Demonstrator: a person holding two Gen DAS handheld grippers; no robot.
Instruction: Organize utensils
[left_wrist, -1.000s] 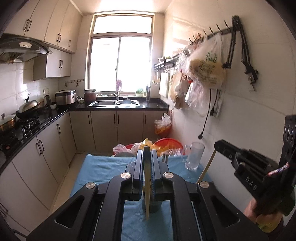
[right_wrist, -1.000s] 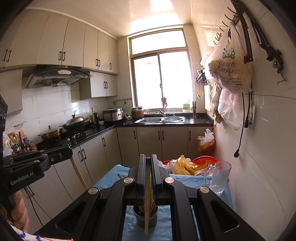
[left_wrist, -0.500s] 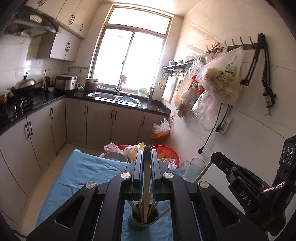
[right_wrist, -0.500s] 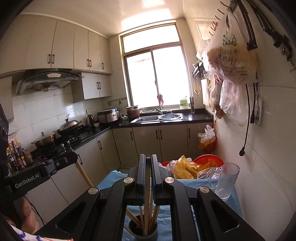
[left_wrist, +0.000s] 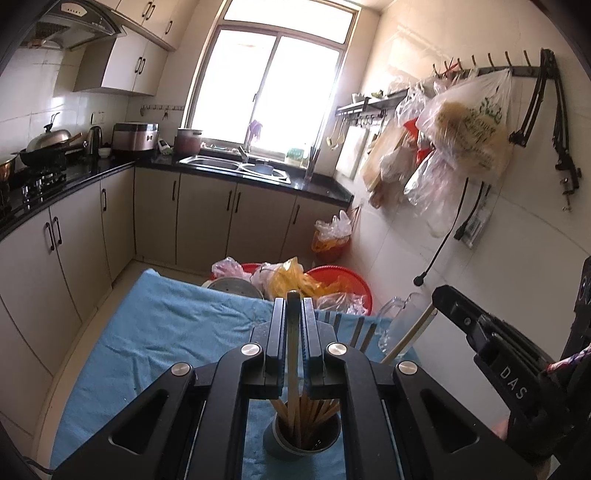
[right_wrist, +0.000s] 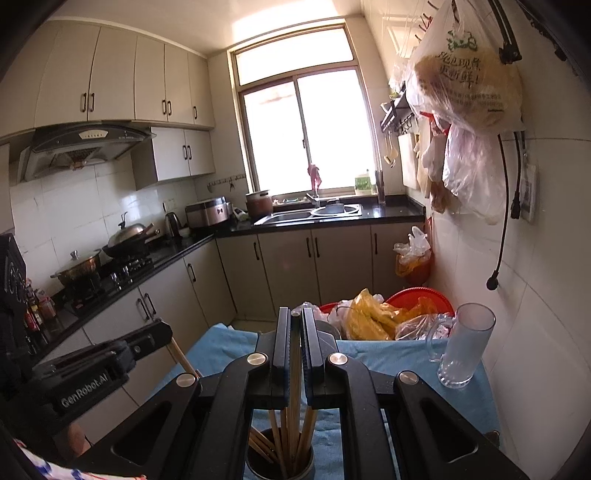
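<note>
A grey utensil holder (left_wrist: 275, 441) with several wooden chopsticks stands on the blue cloth (left_wrist: 173, 332), close below both grippers. My left gripper (left_wrist: 293, 301) is shut on one chopstick (left_wrist: 293, 369), whose lower end reaches down among the sticks in the holder. My right gripper (right_wrist: 293, 312) is shut on another chopstick (right_wrist: 294, 373), which also points down into the holder (right_wrist: 308, 465). In the left wrist view the right gripper (left_wrist: 443, 299) comes in from the right; in the right wrist view the left gripper (right_wrist: 164, 330) comes in from the left.
A clear glass mug (right_wrist: 463, 347) stands on the cloth by the tiled wall. Red basins with plastic bags (right_wrist: 373, 314) sit past the table's far edge. Cabinets and a stove counter (right_wrist: 122, 273) run along the left; bags (left_wrist: 465, 122) hang on the right wall.
Both grippers have come down and forward with their chopsticks. The holder now shows fully under the jaws, and the chopsticks' lower ends have reached in among its sticks.
</note>
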